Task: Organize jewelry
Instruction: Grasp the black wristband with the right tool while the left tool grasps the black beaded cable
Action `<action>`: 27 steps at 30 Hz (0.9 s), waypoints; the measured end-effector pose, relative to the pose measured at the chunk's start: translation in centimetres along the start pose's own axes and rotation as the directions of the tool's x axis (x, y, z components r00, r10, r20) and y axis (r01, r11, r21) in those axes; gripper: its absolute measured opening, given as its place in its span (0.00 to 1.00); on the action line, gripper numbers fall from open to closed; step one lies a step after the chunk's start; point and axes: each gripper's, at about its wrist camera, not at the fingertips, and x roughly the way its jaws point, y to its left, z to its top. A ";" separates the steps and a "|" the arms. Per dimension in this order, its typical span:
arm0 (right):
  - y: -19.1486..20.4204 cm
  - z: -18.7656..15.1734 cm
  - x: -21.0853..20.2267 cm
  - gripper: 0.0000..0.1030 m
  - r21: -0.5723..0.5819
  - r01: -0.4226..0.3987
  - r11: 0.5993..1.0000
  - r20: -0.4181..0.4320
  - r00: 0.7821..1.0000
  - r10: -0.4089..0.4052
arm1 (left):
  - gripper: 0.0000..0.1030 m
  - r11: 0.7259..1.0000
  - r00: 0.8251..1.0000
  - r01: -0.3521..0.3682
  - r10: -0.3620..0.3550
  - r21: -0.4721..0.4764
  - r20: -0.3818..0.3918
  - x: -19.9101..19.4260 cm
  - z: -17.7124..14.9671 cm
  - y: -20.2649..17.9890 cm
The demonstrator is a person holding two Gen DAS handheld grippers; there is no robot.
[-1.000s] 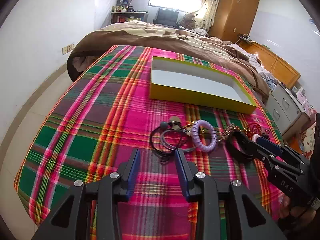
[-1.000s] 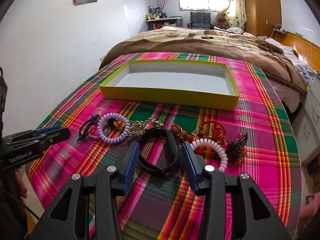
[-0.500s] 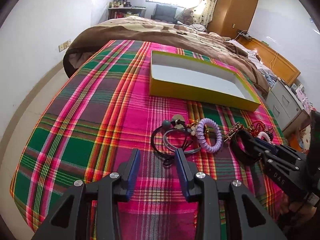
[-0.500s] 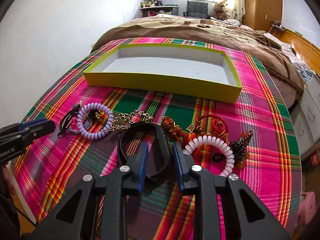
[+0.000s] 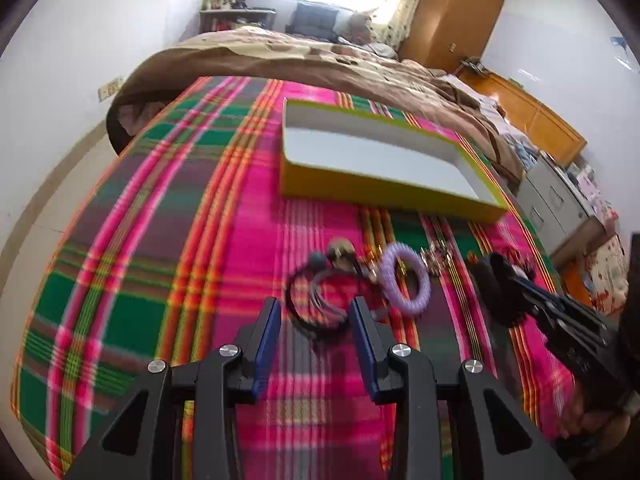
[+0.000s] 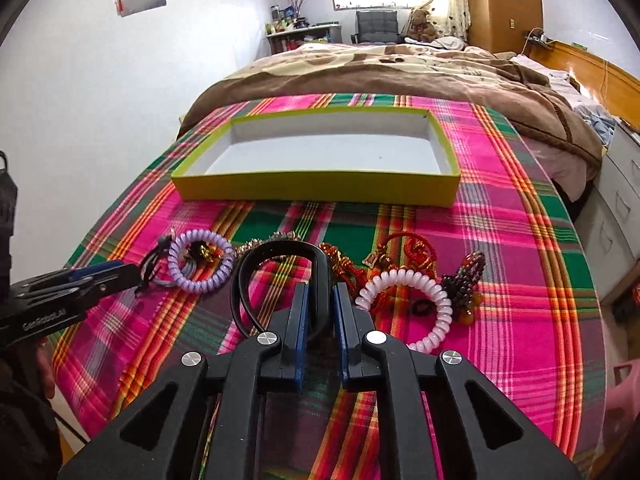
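The black band (image 6: 280, 264), a wide loop of dark strap, sits between the blue pads of the right hand-held gripper (image 6: 320, 300), whose fingers are closed down to a narrow gap on the loop's right side; the rest of the loop curves out ahead and to the left of the fingers, over the plaid blanket (image 6: 500, 240). Just left of it lies the purple coil bracelet (image 6: 200, 262), with a gold chain (image 6: 276, 238) between the two, and just right lies the white coil bracelet (image 6: 404, 308) beside red cord pieces (image 6: 412, 248) and a dark beaded cluster (image 6: 466, 280). The left hand-held gripper (image 5: 316, 320) hangs with its fingers spread wide and nothing between them, its tips straddling the near side of a bundle of thin black hair ties (image 5: 316, 296) at the left end of the row; the view here is blurred. Beyond the row, well apart from it, the yellow tray (image 6: 320, 188) sits on the bed with its white floor bare.
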 end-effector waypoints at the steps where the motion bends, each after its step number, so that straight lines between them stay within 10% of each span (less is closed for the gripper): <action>1: 0.0 0.1 -0.2 0.12 0.002 0.000 1.000 0.004 1.000 0.000 | 0.34 1.000 1.000 -0.008 0.008 0.001 0.015 0.0 0.4 0.2; 27: -0.2 0.8 0.6 0.12 0.016 -0.031 0.999 0.006 1.000 0.030 | 0.34 0.982 0.994 -0.058 0.074 0.181 -0.083 5.1 3.8 -1.6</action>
